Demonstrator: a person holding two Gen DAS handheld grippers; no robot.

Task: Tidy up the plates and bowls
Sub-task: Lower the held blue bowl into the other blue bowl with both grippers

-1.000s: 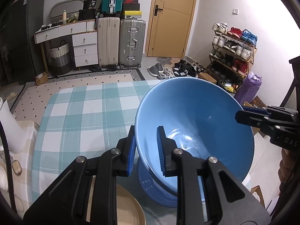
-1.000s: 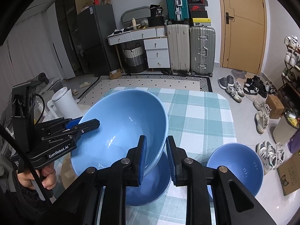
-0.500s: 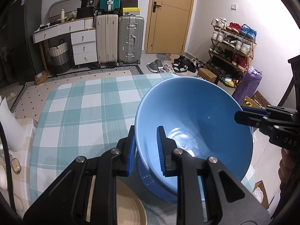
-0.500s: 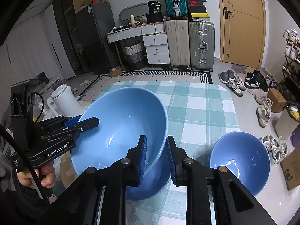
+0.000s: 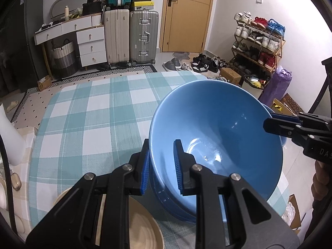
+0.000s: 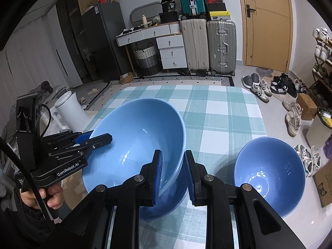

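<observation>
While both tools stay out of the bowl's hollow, the large blue bowl [image 5: 215, 137] hangs between them, tilted, directly over a second blue bowl [image 5: 166, 199] that sits on the table [image 5: 87, 112]. Left tool [image 5: 160, 165] clenched on the near-left rim, one pad inside the wall, one outside. Right tool [image 6: 172, 174] clenched on the opposite rim the same way.

Handling, as judged: glazed ceramic, stiff, smooth, likely slippery at the pads and prone to chip if it knocks the lower bowl. Probably heavy enough that a two-sided rim hold is the sensible one (a single rim pinch would let it swing). The rim is the only good place to take hold; the wall is too steep and slick.

Room: a smaller blue bowl [image 6: 269, 174] stands apart to the right, near the table's right edge. A beige plate [image 5: 143, 228] lies just beside the stack on the left, under the left tool. The far half of the checked cloth is open. Nesting looks close; level the bowl before letting go
</observation>
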